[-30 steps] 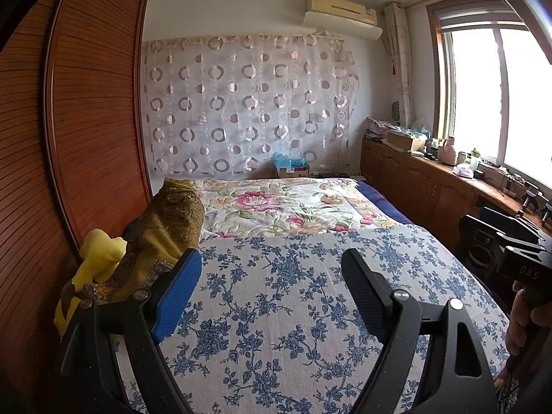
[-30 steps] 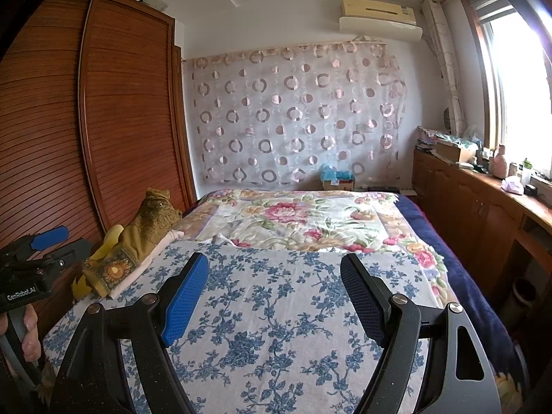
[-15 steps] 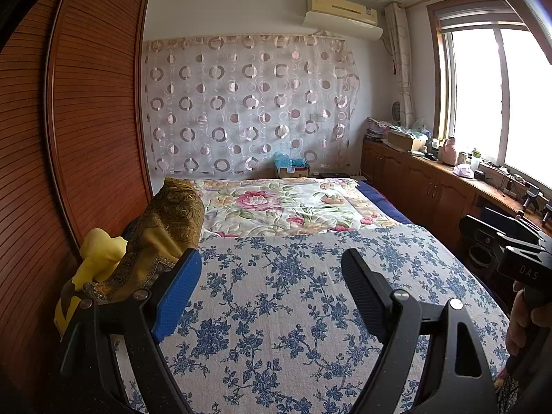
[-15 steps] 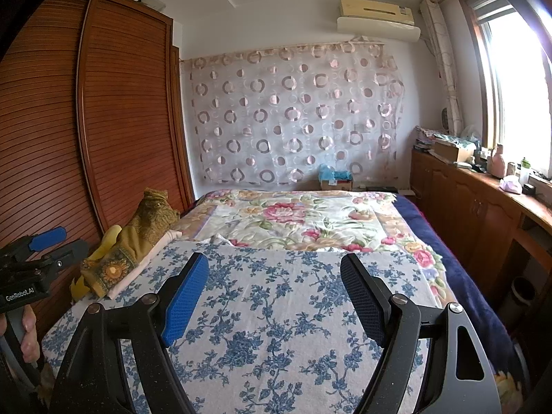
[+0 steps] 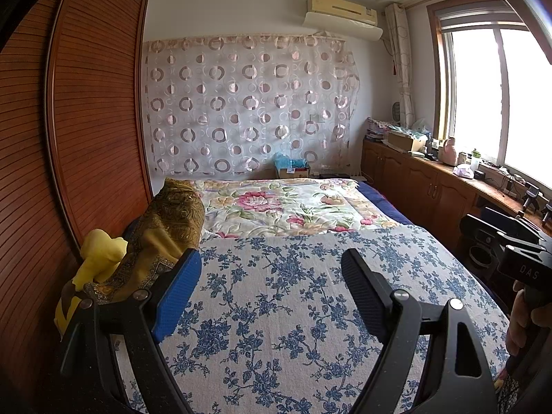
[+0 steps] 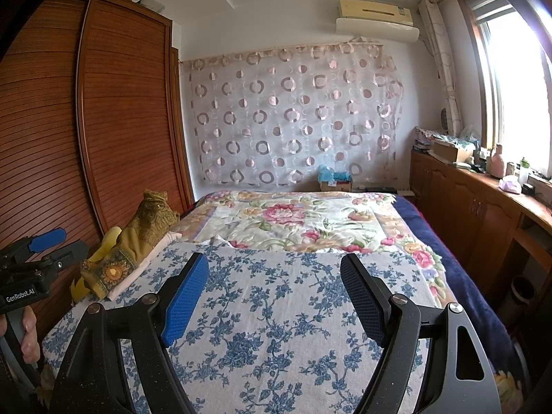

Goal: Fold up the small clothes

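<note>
Here, nearest the lens, the left gripper (image 5: 272,289) hung over the foot of the bed with its jaws spread wide and nothing between them, one blue pad and one black pad both clear of the cloth below. The right gripper (image 6: 274,293) stood the same way in its own view, released and empty, above the same blue-and-white floral cover (image 5: 296,310). In the left wrist view the right gripper's black body showed at about 3 o'clock, with the fingers (image 5: 517,324) of a hand wrapped round its handle; in the right wrist view the left gripper appeared at about 9 o'clock, likewise gripped by a hand (image 6: 29,334).

The clothes to be folded lay in a loose heap at about 9 o'clock, on the left edge of the bed against the wooden wardrobe (image 5: 93,110). Closest was a bright yellow garment (image 5: 100,255), crumpled and plain. Draped over and behind it was an ochre-gold patterned cloth (image 5: 169,220) with a fine paisley-like print and an ornate border; the right wrist view showed a sunflower motif on that border (image 6: 114,270). A pale, whitish folded piece (image 6: 145,262) lay under it. None of these touched either gripper.

Beyond the blue cover, toward 12 o'clock, a pink-flowered quilt (image 5: 283,207) covered the far half of the bed. Farther still, a sheer curtain with ring patterns (image 5: 248,103) hung on the back wall, an air conditioner (image 5: 341,13) above it, and a long wooden cabinet (image 5: 427,186) ran under the window at about 2 o'clock.
</note>
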`<control>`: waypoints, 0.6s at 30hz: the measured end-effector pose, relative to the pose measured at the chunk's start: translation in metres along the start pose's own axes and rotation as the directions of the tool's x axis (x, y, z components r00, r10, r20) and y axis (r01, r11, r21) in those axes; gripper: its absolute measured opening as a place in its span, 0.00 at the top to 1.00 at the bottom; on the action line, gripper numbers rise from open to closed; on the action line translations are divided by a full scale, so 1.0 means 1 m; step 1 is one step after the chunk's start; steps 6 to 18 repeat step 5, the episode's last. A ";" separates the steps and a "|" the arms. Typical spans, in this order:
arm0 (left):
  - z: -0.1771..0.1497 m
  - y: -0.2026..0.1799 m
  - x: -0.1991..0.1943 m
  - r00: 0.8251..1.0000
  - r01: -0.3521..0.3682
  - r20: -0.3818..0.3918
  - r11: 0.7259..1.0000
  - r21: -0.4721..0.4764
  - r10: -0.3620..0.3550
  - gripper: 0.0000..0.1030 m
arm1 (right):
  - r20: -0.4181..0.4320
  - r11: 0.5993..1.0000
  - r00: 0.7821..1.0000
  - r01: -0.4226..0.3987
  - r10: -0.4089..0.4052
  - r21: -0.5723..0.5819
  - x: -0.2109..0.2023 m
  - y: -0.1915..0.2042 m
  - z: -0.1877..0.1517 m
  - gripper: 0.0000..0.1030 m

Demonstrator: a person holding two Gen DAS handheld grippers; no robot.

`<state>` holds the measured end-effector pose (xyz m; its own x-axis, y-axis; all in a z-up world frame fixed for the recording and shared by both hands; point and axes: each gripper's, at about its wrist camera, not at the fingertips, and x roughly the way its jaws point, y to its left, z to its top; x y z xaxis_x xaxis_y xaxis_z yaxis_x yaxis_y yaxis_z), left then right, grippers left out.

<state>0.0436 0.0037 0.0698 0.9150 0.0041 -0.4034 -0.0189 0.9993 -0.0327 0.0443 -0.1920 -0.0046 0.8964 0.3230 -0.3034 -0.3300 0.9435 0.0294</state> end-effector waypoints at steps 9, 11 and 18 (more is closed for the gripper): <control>-0.001 0.000 0.001 1.000 -0.001 0.000 1.000 0.001 0.001 0.19 | 0.002 1.000 1.000 0.001 -0.001 -0.001 0.000 0.000 0.000 0.22; -0.001 0.000 0.001 1.000 -0.001 0.000 1.000 0.001 0.001 0.19 | 0.002 1.000 1.000 0.001 -0.001 -0.001 0.000 0.000 0.000 0.22; -0.001 0.000 0.001 1.000 -0.001 0.000 1.000 0.001 0.001 0.19 | 0.002 1.000 1.000 0.001 -0.001 -0.001 0.000 0.000 0.000 0.22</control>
